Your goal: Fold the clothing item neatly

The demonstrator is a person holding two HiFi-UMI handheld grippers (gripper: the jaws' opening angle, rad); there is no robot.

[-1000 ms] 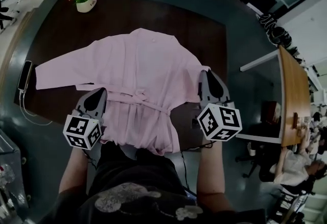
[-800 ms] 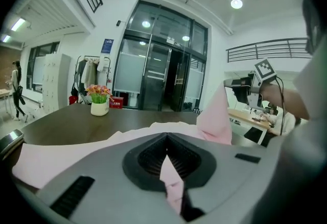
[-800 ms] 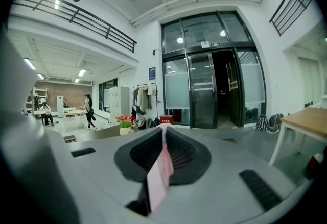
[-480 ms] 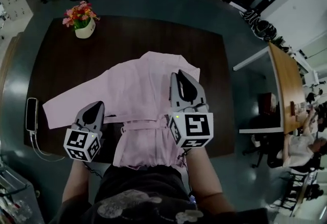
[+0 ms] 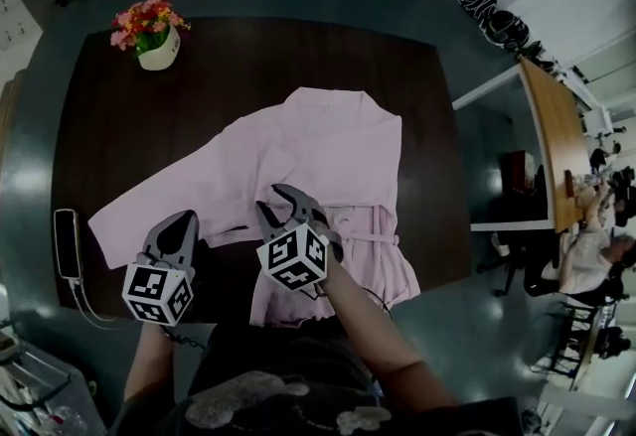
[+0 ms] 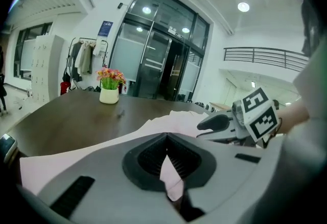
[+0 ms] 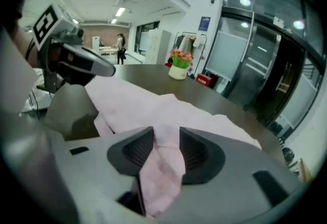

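A pink robe-like garment (image 5: 328, 141) lies on the dark brown table (image 5: 238, 57), its right side and sleeve folded over to the left across the body. My left gripper (image 5: 179, 222) rests at the near left hem, shut on a sliver of pink cloth (image 6: 168, 177). My right gripper (image 5: 279, 200) sits just to its right over the folded layer. Its jaws are opening, and a loose fold of the pink cloth (image 7: 162, 167) still lies between them. In the left gripper view my right gripper (image 6: 204, 124) shows close by on the right.
A white pot of flowers (image 5: 154, 32) stands at the table's far left corner. A phone (image 5: 68, 243) with a cable lies at the left edge. A lighter desk (image 5: 556, 126) and a seated person (image 5: 586, 265) are to the right.
My right gripper swept from the garment's right side leftward across it, carrying the sleeve over, and now sits beside the left gripper with its jaws spread. The left gripper stayed put.
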